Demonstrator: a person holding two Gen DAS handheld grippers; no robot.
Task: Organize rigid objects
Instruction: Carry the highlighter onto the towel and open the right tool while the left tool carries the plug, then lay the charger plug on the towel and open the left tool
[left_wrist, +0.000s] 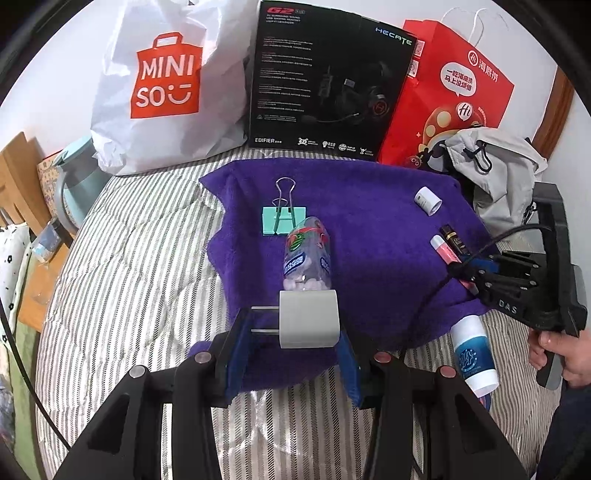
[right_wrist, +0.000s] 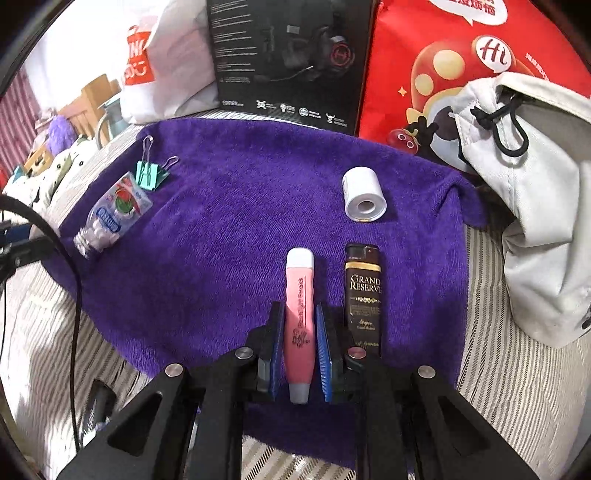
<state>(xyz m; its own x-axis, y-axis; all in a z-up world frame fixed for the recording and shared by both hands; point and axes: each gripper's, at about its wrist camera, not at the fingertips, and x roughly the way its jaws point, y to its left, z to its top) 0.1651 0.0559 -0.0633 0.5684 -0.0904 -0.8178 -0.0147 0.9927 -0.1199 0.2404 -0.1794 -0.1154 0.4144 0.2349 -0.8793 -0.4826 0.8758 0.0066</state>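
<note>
My left gripper (left_wrist: 291, 325) pinches a white USB charger (left_wrist: 309, 319) over the purple towel (left_wrist: 376, 229) on a striped bed (left_wrist: 140, 258); candy bottle (left_wrist: 306, 258) just at 12. Right gripper (right_wrist: 298, 332) is clamped on the pink tube (right_wrist: 300, 314), lighter (right_wrist: 362, 291) at 3. Miniso bag (left_wrist: 166, 81), headset box (left_wrist: 328, 77) & red bag (left_wrist: 454, 88) line the wall at 12.

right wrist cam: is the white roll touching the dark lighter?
No. The white roll lies apart from the dark lighter, with bare purple towel between them.
</note>
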